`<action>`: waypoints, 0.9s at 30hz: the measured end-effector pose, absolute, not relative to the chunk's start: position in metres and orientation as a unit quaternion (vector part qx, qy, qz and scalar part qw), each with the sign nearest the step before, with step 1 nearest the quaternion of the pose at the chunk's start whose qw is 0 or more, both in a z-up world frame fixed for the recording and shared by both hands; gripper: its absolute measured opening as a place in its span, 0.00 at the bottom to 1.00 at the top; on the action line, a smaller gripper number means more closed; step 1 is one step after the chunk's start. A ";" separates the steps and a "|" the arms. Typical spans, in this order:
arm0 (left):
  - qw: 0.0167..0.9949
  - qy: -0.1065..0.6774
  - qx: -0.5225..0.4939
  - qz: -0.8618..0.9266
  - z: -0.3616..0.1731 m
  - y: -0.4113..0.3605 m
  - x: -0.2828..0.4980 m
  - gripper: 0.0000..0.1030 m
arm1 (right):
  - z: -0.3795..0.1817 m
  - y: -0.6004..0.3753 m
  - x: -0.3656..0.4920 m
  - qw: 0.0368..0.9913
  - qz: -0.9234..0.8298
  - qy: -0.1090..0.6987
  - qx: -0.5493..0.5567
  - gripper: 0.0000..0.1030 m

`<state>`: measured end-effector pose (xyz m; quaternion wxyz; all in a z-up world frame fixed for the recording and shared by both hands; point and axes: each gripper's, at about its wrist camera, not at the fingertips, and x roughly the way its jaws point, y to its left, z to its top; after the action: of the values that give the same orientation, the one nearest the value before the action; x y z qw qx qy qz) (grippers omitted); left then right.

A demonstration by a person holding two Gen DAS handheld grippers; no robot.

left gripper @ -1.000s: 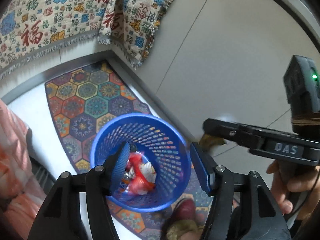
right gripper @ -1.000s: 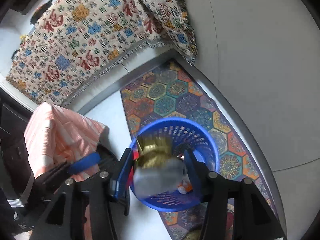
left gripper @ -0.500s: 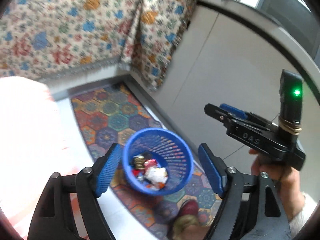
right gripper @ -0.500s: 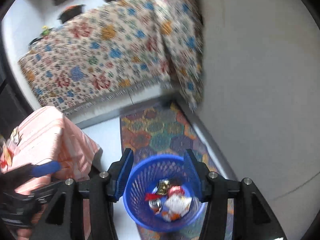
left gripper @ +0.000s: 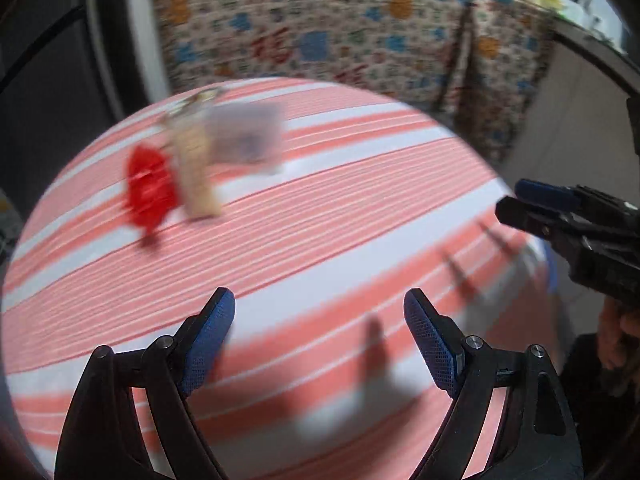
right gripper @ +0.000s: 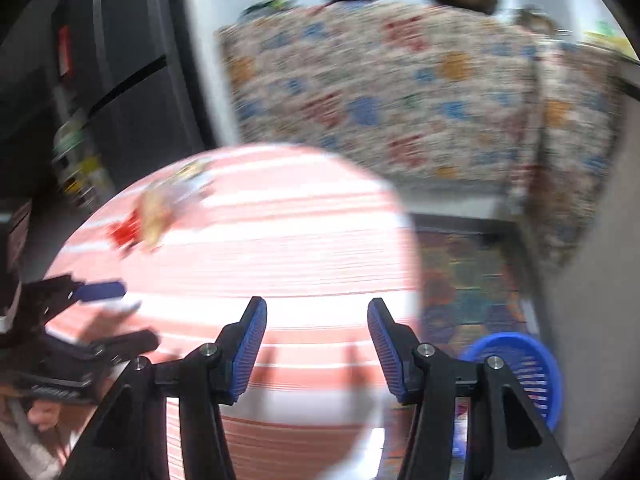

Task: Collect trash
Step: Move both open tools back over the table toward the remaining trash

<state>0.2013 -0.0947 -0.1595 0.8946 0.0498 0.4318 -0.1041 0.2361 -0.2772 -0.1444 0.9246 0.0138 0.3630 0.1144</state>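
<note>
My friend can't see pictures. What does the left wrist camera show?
The left gripper, jaws opening and empty, hovers over a round table with a pink-striped cloth. Blurry trash lies at the far side: a red wrapper, a tan packet and a pale packet.

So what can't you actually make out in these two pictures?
- Trash pile on the striped table: motion blur in both views hides what the red, tan and grey pieces are.
- Blue basket, right wrist view: contents hidden behind the right gripper.
- Left gripper: jaws opening, nothing between.
</note>
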 end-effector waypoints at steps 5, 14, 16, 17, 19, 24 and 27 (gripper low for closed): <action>0.893 0.449 0.015 -0.042 -0.179 -0.030 0.213 0.85 | -0.173 -0.192 0.253 0.897 0.169 0.408 -0.034 0.52; 0.898 0.440 0.006 0.001 -0.190 0.005 0.230 0.94 | -0.195 -0.139 0.278 0.889 0.166 0.418 -0.086 0.53; 0.897 0.442 0.004 0.007 -0.191 0.013 0.233 0.97 | -0.195 -0.136 0.281 0.891 0.164 0.415 -0.085 0.55; 0.896 0.443 0.003 0.010 -0.192 0.014 0.235 0.98 | -0.195 -0.135 0.282 0.892 0.162 0.413 -0.085 0.58; 0.896 0.445 0.003 0.013 -0.192 0.017 0.238 1.00 | -0.195 -0.132 0.282 0.892 0.161 0.415 -0.083 0.59; 0.896 0.444 0.003 0.012 -0.193 0.018 0.237 1.00 | -0.194 -0.131 0.286 0.891 0.163 0.417 -0.078 0.64; 0.896 0.445 0.003 0.012 -0.193 0.017 0.237 1.00 | -0.194 -0.129 0.287 0.890 0.164 0.418 -0.082 0.65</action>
<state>0.2372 0.0174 -0.1926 0.8956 0.0030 0.4446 0.0125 0.2870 -0.1292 -0.1943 0.8898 -0.0824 0.4178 0.1642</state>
